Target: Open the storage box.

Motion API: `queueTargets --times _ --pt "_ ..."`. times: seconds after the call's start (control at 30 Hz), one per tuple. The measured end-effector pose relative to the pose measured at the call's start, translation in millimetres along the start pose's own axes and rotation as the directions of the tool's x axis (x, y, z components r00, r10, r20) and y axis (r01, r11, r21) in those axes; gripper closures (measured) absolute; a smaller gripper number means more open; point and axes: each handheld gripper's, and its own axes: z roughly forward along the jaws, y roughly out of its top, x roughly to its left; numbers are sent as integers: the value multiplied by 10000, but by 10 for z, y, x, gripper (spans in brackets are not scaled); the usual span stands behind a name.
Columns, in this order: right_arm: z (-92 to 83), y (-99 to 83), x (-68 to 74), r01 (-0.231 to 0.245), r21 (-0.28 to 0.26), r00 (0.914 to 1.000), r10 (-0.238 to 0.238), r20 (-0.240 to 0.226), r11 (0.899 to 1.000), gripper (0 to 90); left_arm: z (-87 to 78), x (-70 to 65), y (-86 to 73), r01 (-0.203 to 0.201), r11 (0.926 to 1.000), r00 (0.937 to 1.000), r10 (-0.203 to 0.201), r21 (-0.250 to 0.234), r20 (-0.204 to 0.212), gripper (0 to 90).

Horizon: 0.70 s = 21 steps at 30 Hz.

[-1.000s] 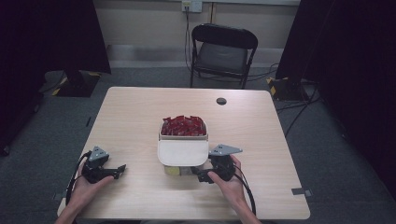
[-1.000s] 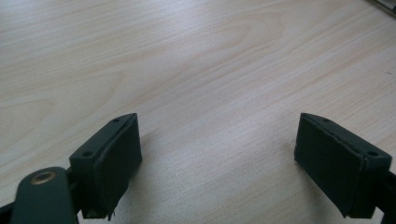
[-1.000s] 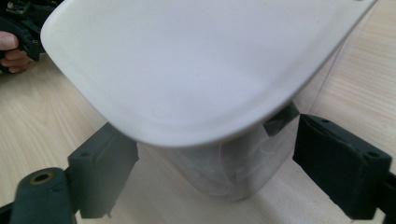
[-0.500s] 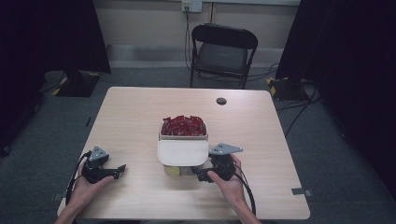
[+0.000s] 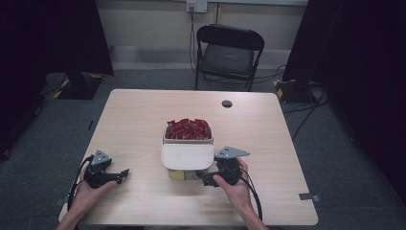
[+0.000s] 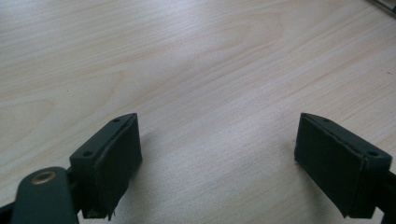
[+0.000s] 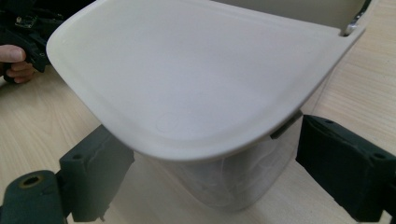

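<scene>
**Jaws wide at the white tub**

Table first, from the high view. On the pale wooden table [image 5: 143, 120] stands a cream-white plastic tub with a flat lid swung open toward me [image 5: 187, 155]. It sits in the middle, near my edge. Behind the lid I see a heap of shiny red packets [image 5: 187, 129] filling the back part. My right gripper [image 5: 210, 178] lies low on the table just beside the tub's near right corner, pointing left at its base. I think I hold it low so it can reach under the lid. My left gripper [image 5: 122, 173] rests well apart on the left, over bare wood, likely just waiting. A small dark round thing [image 5: 227, 103] lies far back. A black folding chair [image 5: 229, 55] stands beyond the table.

From the left gripper view, the two black jaws are spread wide with nothing but wood between them.

From the right gripper view, the lid [image 7: 196, 74] hangs over both jaws. They are spread wide too, one on each side of the tub's rounded body [image 7: 219, 179], not touching it yet. Far off at the top left I see the other hand [image 7: 16, 63] and its gripper.
</scene>
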Motion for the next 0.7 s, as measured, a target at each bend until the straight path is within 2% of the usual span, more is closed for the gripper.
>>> queueTargets --times 0.5,0.7 --pt "-32 50 -26 -86 -144 9999 84 -120 9999 99 -1 -4 0 26 10000 10000 -26 -11 -20 143" --pt "3 65 -34 -108 -153 9998 105 -192 9998 66 -2 -7 -2 37 10000 10000 -37 -12 -48 145"
